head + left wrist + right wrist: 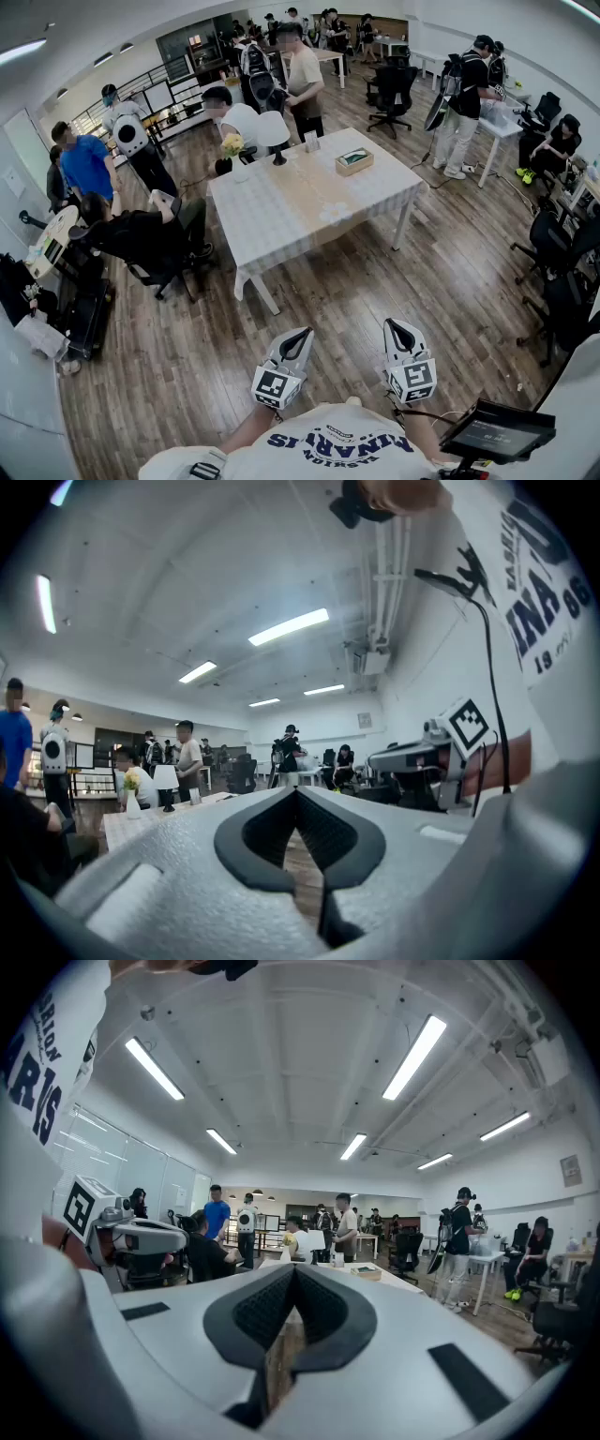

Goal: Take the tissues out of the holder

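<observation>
We hold the left hand-held gripper (302, 336) and right hand-held gripper (395, 328) closed and empty, well apart from the white-clothed desk (281, 220). The rectangular wooden tissue holder (354, 161) lies near its far corner, long axis along the desk's length, opening upward. Pulling with 1 gripper could drag the light holder along.

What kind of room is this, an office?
Probably an open office or lab: rolling office chairs, work desks by the wall, and people standing around a cloth-covered table.
</observation>
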Action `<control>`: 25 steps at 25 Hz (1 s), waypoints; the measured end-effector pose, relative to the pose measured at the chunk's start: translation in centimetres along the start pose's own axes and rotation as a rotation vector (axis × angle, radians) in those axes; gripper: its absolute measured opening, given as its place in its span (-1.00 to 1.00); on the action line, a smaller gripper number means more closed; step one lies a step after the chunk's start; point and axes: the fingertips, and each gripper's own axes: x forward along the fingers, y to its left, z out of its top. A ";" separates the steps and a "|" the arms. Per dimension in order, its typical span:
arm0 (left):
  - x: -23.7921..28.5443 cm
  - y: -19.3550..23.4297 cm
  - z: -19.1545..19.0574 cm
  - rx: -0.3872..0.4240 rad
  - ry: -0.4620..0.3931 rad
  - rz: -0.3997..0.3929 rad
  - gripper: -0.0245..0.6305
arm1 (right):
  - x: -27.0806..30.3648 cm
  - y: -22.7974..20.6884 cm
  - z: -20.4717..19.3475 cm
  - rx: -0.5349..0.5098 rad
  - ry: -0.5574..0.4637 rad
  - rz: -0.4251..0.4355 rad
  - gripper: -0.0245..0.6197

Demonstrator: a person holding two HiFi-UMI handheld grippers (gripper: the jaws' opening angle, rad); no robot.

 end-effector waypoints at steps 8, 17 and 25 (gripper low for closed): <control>3.6 4.6 2.3 0.096 -0.028 0.024 -0.92 | 5.0 -0.4 2.6 -0.014 0.016 0.053 -0.90; 6.6 3.0 2.7 0.059 -0.039 -0.048 -0.92 | 5.9 -1.4 3.7 -0.019 0.006 0.031 -0.90; 8.8 2.0 2.6 0.036 -0.022 -0.050 -0.92 | 5.8 -4.6 3.6 -0.003 0.012 0.025 -0.90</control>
